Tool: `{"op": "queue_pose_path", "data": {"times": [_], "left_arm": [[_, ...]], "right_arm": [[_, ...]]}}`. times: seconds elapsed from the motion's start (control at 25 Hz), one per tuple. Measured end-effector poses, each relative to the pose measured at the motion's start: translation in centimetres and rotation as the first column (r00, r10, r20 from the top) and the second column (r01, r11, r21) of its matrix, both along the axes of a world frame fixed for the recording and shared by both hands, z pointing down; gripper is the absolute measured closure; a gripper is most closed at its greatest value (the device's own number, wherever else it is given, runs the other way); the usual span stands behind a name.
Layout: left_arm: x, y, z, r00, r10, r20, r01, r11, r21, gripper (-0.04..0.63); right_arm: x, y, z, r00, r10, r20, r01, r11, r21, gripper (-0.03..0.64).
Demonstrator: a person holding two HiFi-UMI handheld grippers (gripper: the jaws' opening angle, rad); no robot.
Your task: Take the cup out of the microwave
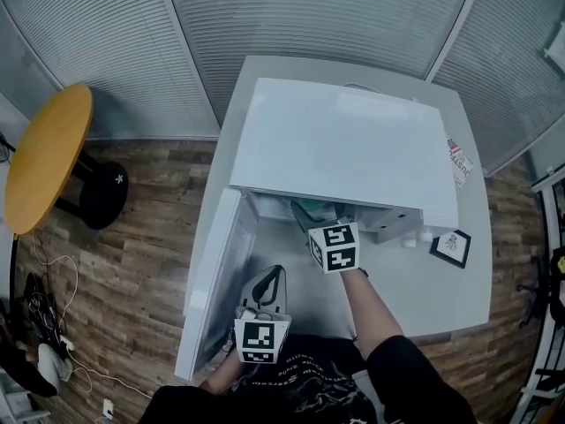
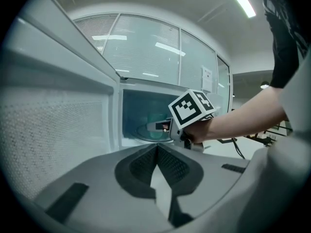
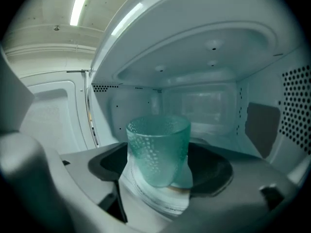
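Grey slatted blinds and a wood-plank floor ring the white worktop I'm working over. At the heart of it, the translucent teal dimpled glass cup stands upright on the white glass turntable, inside the cavity of the boxy white microwave. My right gripper is reached into that cavity with its jaws apart, one on each side of the cup; I see no firm pinch on the glass. The microwave's white door hangs swung wide to the left, and my left gripper waits low beside it, jaws together on nothing. By my reading the door is dealt with and the reach is made. What remains is to close on the cup, lift it off the turntable, draw it out through the opening and set it on the worktop.
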State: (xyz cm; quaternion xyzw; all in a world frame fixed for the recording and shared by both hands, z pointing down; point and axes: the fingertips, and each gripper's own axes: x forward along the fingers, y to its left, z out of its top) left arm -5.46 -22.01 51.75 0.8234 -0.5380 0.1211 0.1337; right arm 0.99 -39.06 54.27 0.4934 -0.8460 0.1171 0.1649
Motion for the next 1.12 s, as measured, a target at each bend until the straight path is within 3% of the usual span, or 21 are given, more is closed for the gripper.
{"op": "queue_pose_path", "data": {"times": [0.68, 1.12], "left_arm": [[0.2, 0.3, 0.8, 1.0, 0.02, 0.006, -0.02, 1.0, -0.021, 0.589], [0.3, 0.3, 1.0, 1.0, 0.011, 0.005, -0.011, 1.0, -0.019, 0.588]], "right_arm": [[0.2, -1.1, 0.8, 0.999, 0.019, -0.049, -0.02, 1.0, -0.015, 0.25], [0.0, -0.5, -0.1, 0.999, 0.005, -0.052, -0.004, 1.0, 0.026, 0.252]]}}
